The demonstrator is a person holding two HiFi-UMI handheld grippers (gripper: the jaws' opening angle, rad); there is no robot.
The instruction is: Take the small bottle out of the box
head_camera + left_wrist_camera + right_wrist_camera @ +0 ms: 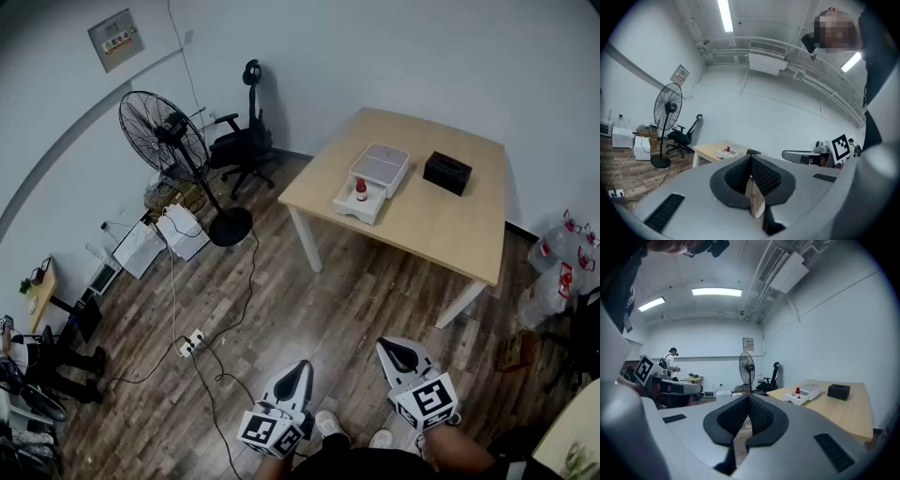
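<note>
A small bottle (pixel 361 190) with a red cap stands upright in an open white box (pixel 364 207) on a light wooden table (pixel 441 234) across the room. The box's white lid (pixel 381 167) lies just behind it. Both grippers are far from the table, held low over the wooden floor. My left gripper (pixel 302 366) is shut with nothing in it. My right gripper (pixel 384 346) is also shut and empty. The bottle (pixel 797 391) and box (pixel 797 398) show small at the right in the right gripper view, and the bottle (pixel 727 149) shows far off in the left gripper view.
A black box (pixel 447 172) sits on the table right of the white lid. A standing fan (pixel 167 137), an office chair (pixel 246 141) and floor cables with a power strip (pixel 190 344) lie to the left. Water jugs (pixel 558 267) stand at the right wall.
</note>
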